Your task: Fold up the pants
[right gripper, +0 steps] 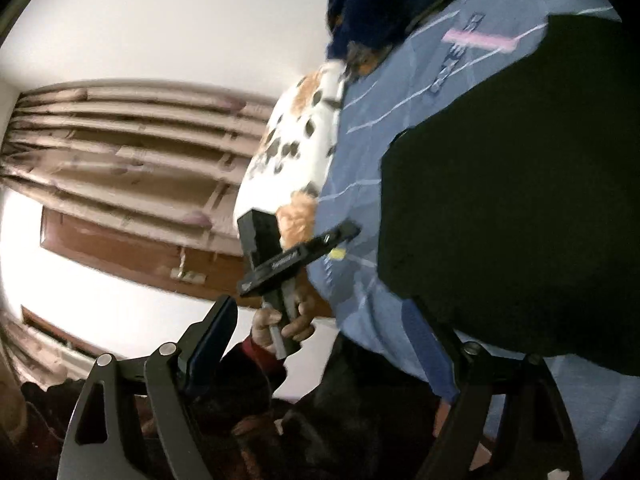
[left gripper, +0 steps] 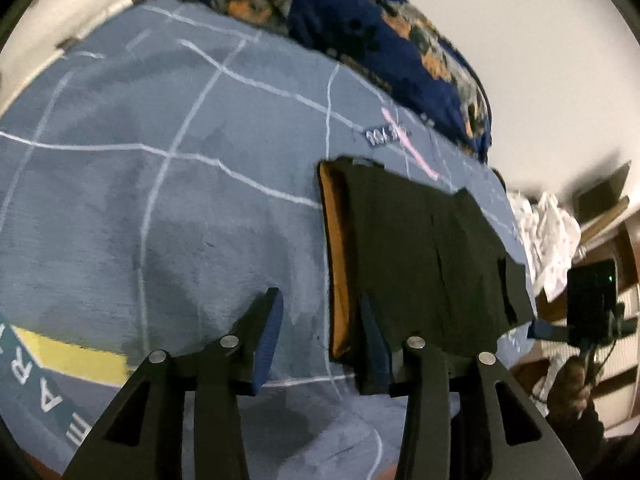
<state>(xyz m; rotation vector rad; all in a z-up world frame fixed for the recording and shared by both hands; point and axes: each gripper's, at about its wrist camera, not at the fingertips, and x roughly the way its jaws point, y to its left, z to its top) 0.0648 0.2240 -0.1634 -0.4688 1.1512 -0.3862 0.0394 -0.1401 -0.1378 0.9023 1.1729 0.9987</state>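
Observation:
Black pants (left gripper: 424, 256), folded into a flat rectangle with an orange-brown lining along the left edge, lie on the blue bedspread (left gripper: 160, 200). My left gripper (left gripper: 320, 332) is open, its right finger at the pants' near left corner and its left finger over bare bedspread. In the right wrist view the pants (right gripper: 520, 200) fill the right side. My right gripper (right gripper: 320, 340) is open and empty, its right finger by the pants' near edge, its left finger off the bed. The left gripper's body (right gripper: 288, 256) shows there, held in a hand.
A dark blue floral blanket (left gripper: 380, 40) is heaped at the bed's far side. A white spotted pillow (right gripper: 296, 148) lies by it. A white cloth pile (left gripper: 548, 232) sits beyond the pants. Curtains (right gripper: 120, 152) hang off the bed's side.

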